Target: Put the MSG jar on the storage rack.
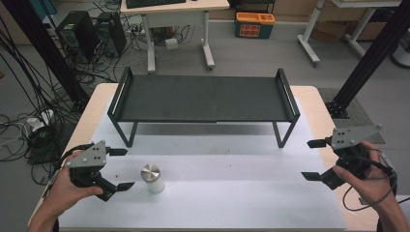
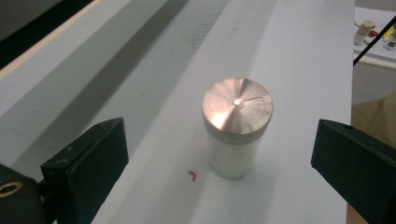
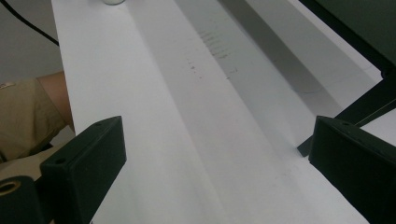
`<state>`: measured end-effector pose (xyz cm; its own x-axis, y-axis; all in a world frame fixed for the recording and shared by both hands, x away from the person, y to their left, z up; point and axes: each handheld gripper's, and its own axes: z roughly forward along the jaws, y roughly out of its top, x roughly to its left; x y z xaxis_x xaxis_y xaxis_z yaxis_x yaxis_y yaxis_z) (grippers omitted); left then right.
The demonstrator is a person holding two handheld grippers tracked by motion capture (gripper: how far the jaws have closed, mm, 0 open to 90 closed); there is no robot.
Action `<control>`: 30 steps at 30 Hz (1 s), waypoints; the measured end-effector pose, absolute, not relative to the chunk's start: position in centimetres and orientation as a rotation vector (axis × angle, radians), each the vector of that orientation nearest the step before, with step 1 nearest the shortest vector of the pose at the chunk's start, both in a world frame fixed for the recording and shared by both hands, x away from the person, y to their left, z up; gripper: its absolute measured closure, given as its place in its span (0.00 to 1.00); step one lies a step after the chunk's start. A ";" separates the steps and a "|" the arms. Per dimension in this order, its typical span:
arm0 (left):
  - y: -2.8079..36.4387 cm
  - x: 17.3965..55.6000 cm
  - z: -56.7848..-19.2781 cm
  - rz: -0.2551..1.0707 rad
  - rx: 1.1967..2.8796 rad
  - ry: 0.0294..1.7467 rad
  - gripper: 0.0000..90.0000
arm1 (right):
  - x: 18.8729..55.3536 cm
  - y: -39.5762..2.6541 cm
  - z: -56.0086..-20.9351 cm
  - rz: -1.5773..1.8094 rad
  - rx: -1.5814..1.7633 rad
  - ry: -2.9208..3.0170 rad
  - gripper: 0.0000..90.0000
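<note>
A small white jar with a brushed metal lid [image 1: 152, 178] stands upright on the white sheet [image 1: 227, 203] at the front left. My left gripper [image 1: 122, 169] is open just left of it, jaws pointing at the jar. In the left gripper view the jar [image 2: 237, 130] sits ahead between the two spread fingers [image 2: 88, 168], untouched. My right gripper [image 1: 311, 160] is open at the right edge of the table with nothing between its jaws. In the right gripper view, the right gripper [image 3: 215, 158] faces along the bare sheet, and the jar's base [image 3: 113, 2] is far off at the top.
A low black metal shelf rack [image 1: 203, 99] stands across the back of the table; one of its legs [image 3: 369, 102] is near the right gripper. Beyond the table are a desk [image 1: 174, 29], computer towers [image 1: 77, 31], floor cables and an orange and teal box [image 1: 254, 24].
</note>
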<state>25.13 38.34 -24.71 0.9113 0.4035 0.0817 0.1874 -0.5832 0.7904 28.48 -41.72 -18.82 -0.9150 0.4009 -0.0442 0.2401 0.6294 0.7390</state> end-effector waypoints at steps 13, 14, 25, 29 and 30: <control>36.7 26.2 -26.2 0.279 2.231 0.401 0.05 | 28.6 -41.5 -19.0 1.146 0.514 2.667 0.04; 36.6 26.3 -26.3 0.275 2.229 0.403 0.05 | 28.6 -41.5 -19.0 1.145 0.514 2.668 0.05; 35.3 27.1 -27.0 0.250 2.254 0.388 0.05 | 28.6 -41.5 -19.2 1.145 0.504 2.676 0.05; 35.0 27.4 -27.3 0.243 2.255 0.387 0.05 | 28.6 -41.5 -19.2 1.145 0.502 2.679 0.05; 34.9 27.5 -27.3 0.241 2.258 0.384 0.05 | 28.6 -41.4 -19.2 1.144 0.502 2.681 0.05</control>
<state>27.53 34.91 -27.35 0.9353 0.3506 0.0475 0.1946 -0.6219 0.7585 28.64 -41.44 -19.22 -0.9261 0.3757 -0.0359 0.2341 0.6463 0.7263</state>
